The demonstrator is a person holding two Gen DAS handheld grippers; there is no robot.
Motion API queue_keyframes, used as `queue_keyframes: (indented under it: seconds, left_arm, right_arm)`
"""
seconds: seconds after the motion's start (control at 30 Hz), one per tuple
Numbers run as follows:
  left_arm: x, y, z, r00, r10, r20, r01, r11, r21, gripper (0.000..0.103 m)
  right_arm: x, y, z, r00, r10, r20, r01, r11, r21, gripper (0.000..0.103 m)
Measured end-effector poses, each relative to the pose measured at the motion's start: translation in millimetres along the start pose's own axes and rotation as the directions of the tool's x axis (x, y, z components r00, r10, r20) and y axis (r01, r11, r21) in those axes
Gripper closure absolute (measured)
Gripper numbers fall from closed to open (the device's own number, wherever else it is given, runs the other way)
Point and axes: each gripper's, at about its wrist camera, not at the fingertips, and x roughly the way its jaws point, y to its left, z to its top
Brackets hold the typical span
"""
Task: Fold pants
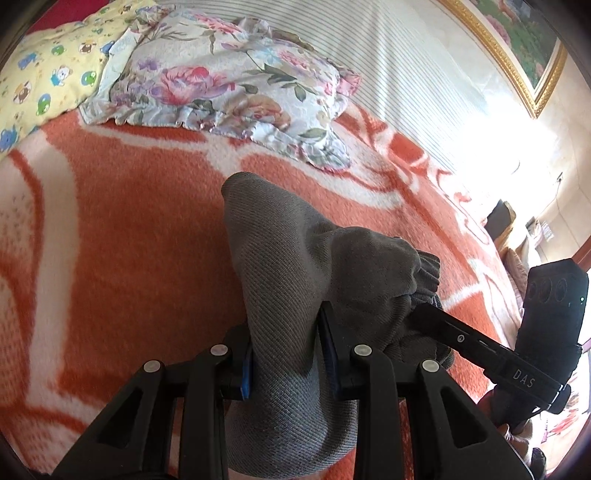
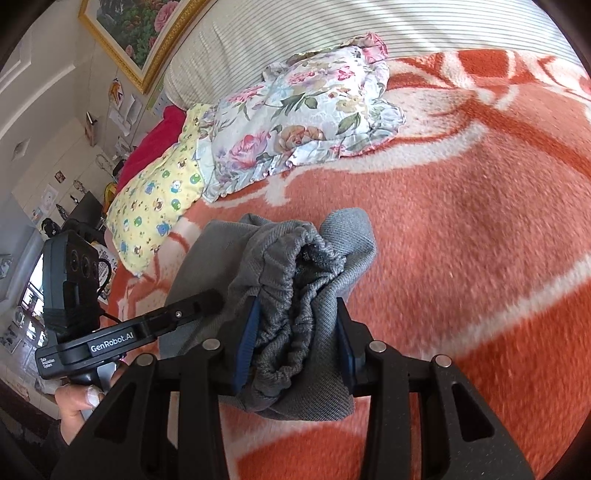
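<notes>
Grey knit pants (image 1: pixel 295 266) hang bunched above an orange and white blanket (image 1: pixel 129 240). My left gripper (image 1: pixel 286 354) is shut on a thick fold of the grey cloth, which drapes over and below its blue pads. In the right wrist view, my right gripper (image 2: pixel 295 339) is shut on the gathered elastic waistband of the pants (image 2: pixel 295 280). The two grippers hold the garment side by side: the right gripper (image 1: pixel 461 338) reaches in from the right of the left wrist view, and the left gripper (image 2: pixel 184 314) from the left of the right wrist view.
A floral pillow (image 1: pixel 229 81) and a yellow cartoon-print pillow (image 1: pixel 48 74) lie at the head of the bed, by a striped headboard (image 1: pixel 406 74). A gold-framed picture (image 2: pixel 140 33) hangs on the wall. A hand (image 2: pixel 77 402) holds the left gripper's handle. Furniture (image 2: pixel 74 221) stands beside the bed.
</notes>
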Motion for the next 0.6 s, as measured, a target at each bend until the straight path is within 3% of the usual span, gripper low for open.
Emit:
queue_keyframes:
  seconds: [0.6]
  left_arm:
    - [16.9,14.5,43.7,0.995,0.088,0.045,-0.09,0.995,0.033,0.073]
  right_arm:
    - [47.3,-2.8,39.1,1.0,0.025,-0.006,-0.025,1.0,-0.018,0.062]
